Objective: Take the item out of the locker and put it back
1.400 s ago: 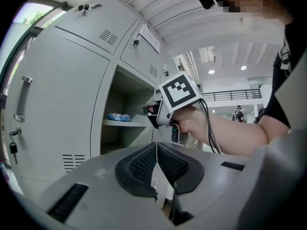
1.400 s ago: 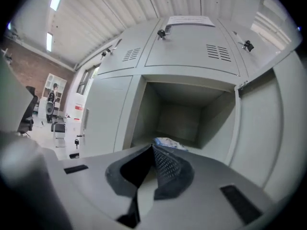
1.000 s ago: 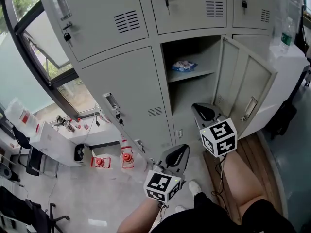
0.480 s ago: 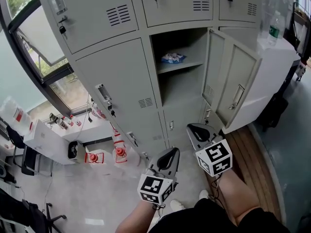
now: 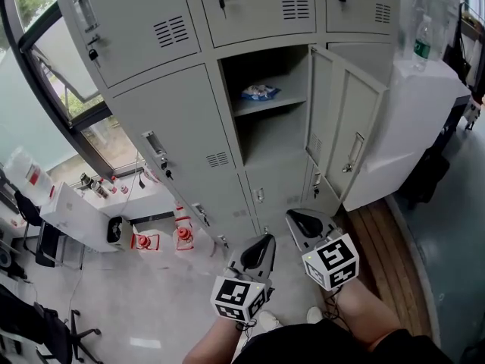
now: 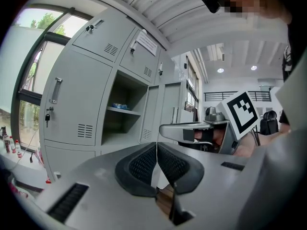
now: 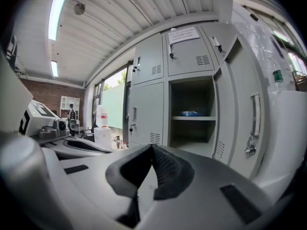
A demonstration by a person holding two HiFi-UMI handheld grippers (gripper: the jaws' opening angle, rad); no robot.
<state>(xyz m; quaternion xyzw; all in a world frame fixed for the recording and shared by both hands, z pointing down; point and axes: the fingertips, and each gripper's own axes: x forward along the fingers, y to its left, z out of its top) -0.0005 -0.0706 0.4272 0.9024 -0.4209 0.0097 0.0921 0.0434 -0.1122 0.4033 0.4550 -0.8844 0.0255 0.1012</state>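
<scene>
**While the packet [image 5: 260,92] lies on the locker [image 5: 189,142] shelf, both tools hang closed below it**

Where the door [image 5: 345,139] of the locker's one open compartment stands swung out to its right, a single shelf [image 5: 276,105] shows inside. The blue-and-white packet rests on that shelf, a little left of its middle and near the front edge.

The left gripper [image 5: 260,243] hangs low in front of the locker, below the open compartment and well apart from it. Its own view shows the two jaws pressed together along one line, with nothing between them.

The right gripper [image 5: 301,220] is just beside the left one, on the side nearer the open door and slightly closer to the locker's foot. Its jaws are also together and empty. In the right gripper view the packet shows on the shelf, above the jaw tips and a little to the right.

Doors to the left of and above the open compartment are closed. A key [image 5: 220,3] hangs in the lock of the door directly above.
</scene>
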